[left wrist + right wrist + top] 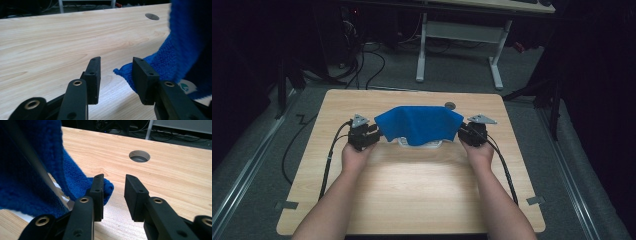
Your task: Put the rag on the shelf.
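A blue cloth hangs draped over a white object at the middle of the wooden table. My left gripper sits at the cloth's left edge, my right gripper at its right edge. In the left gripper view the left gripper stands open; a corner of the cloth lies on the table by its right jaw, unpressed. In the right gripper view the right gripper is open too, and a corner of the cloth pokes past its left jaw into the gap.
A round cable hole lies in the table just behind the cloth. Beyond the table stand a white desk frame and loose cables on the floor. Each gripper's cable trails back along the table.
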